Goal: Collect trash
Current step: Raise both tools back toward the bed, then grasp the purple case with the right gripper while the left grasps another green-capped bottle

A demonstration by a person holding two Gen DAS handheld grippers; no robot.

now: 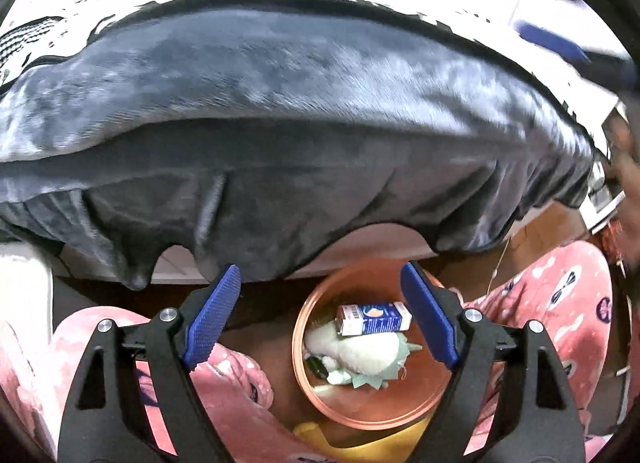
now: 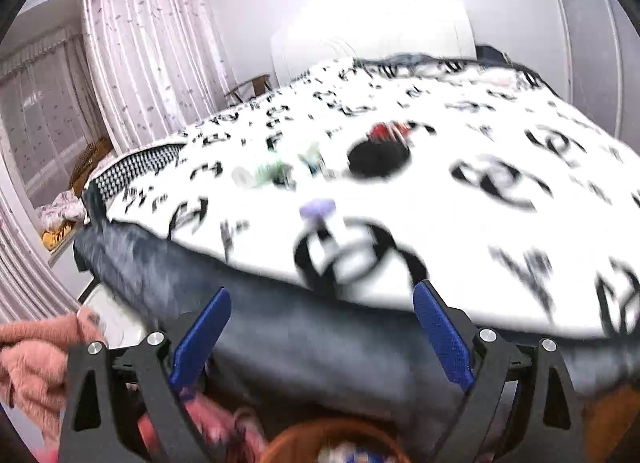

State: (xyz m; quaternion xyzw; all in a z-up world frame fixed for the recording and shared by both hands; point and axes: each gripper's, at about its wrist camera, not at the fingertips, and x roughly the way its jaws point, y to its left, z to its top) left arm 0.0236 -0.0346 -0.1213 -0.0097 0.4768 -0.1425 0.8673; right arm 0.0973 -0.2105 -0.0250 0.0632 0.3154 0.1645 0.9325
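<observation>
In the left wrist view an orange bin (image 1: 316, 391) stands on the floor by the bed. It holds a small blue and white carton (image 1: 374, 318), white crumpled paper (image 1: 360, 353) and green scraps. My left gripper (image 1: 322, 299) is open and empty above the bin. My right gripper (image 2: 322, 309) is open and empty, at the bed's edge. On the white patterned bedspread (image 2: 460, 199) lie blurred items: a black round thing (image 2: 378, 157), a red thing (image 2: 386, 130), green and white scraps (image 2: 272, 173) and a purple-topped piece (image 2: 318, 210). The bin's rim (image 2: 320, 443) shows at the bottom.
A grey blanket (image 1: 280, 123) hangs over the bed's near edge. The person's pink pyjama legs (image 1: 560, 303) flank the bin. A yellow object (image 1: 316, 437) lies below the bin. Curtains (image 2: 140, 55) and a chair (image 2: 250, 89) stand far left.
</observation>
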